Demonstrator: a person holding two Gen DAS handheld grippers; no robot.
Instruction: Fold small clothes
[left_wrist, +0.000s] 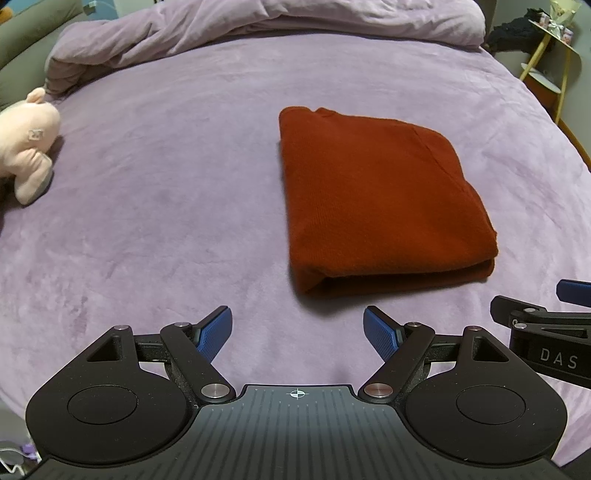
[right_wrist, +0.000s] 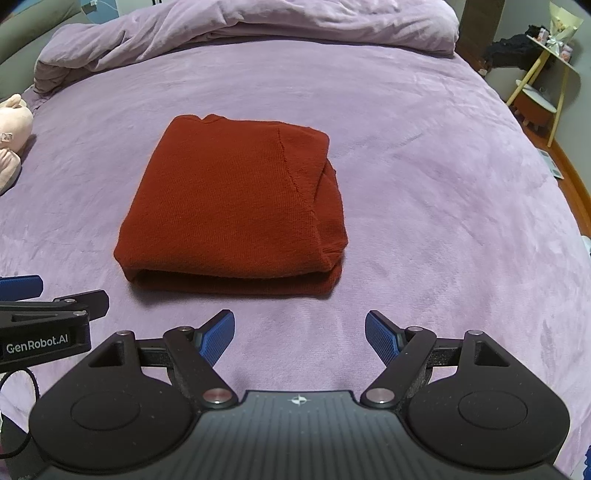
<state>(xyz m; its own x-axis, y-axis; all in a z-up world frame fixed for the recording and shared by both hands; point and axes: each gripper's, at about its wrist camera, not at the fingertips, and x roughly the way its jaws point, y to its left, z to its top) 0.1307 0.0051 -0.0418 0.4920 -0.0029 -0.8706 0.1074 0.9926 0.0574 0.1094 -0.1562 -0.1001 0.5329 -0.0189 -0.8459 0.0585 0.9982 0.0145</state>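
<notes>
Your left gripper (left_wrist: 298, 334) and right gripper (right_wrist: 300, 338) both hover with blue-padded fingers spread apart and holding nothing, just short of the near edge of the rust-red knitted garment (right_wrist: 236, 206), which lies folded into a thick rectangle on the lilac plush bedspread (right_wrist: 424, 177).

Both wrist views look forward low over the purple bed (left_wrist: 184, 221), sharing the folded red sweater (right_wrist: 232, 203) at mid-frame.
</notes>
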